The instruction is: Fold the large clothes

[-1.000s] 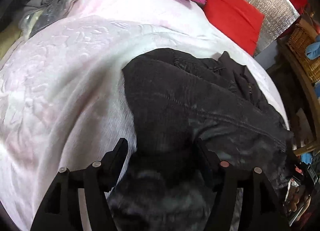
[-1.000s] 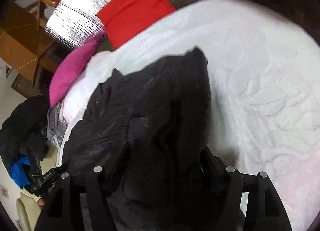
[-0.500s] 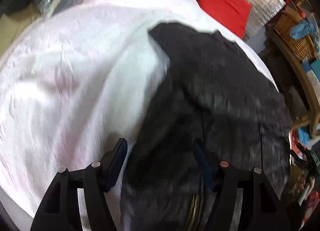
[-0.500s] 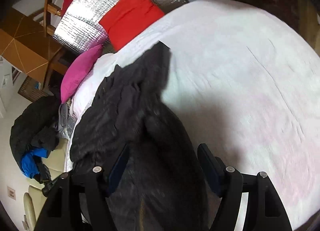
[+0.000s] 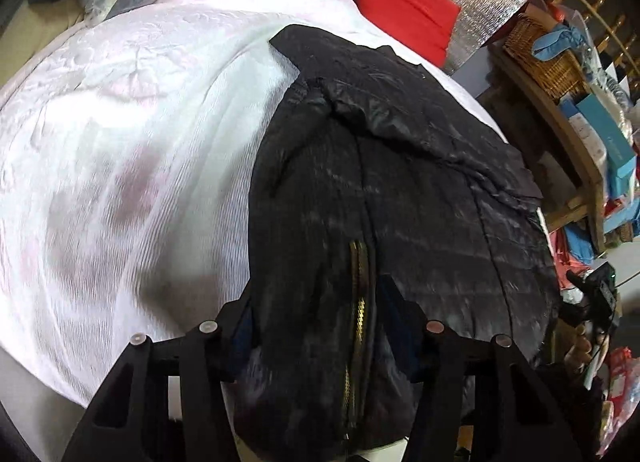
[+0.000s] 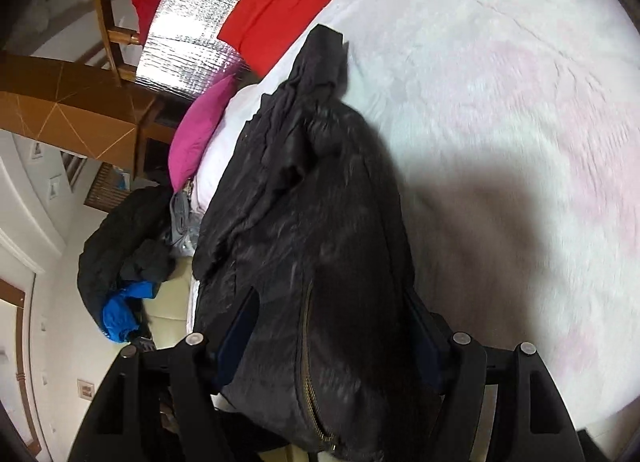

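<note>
Left wrist view: both my jaws, left [image 5: 316, 326] just narrowed, right [image 6: 332, 326], clamp the black jacket [image 5: 400, 190], stretching toward twelve o'clock on the bed [image 5: 140, 122]. Mid-fold; next, lay it flat.

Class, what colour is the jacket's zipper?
Brass-gold, on the black jacket; the zipper shows best in the left wrist view.

Both wrist views look steeply down, close (from opposite sides), sharing the jacket [image 5: 400, 190] [image 6: 320, 230].

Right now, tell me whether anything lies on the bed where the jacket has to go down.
Nothing visible does. The white bedspread beside the black jacket shows only a shadow; the red cushion sits beyond it.
</note>
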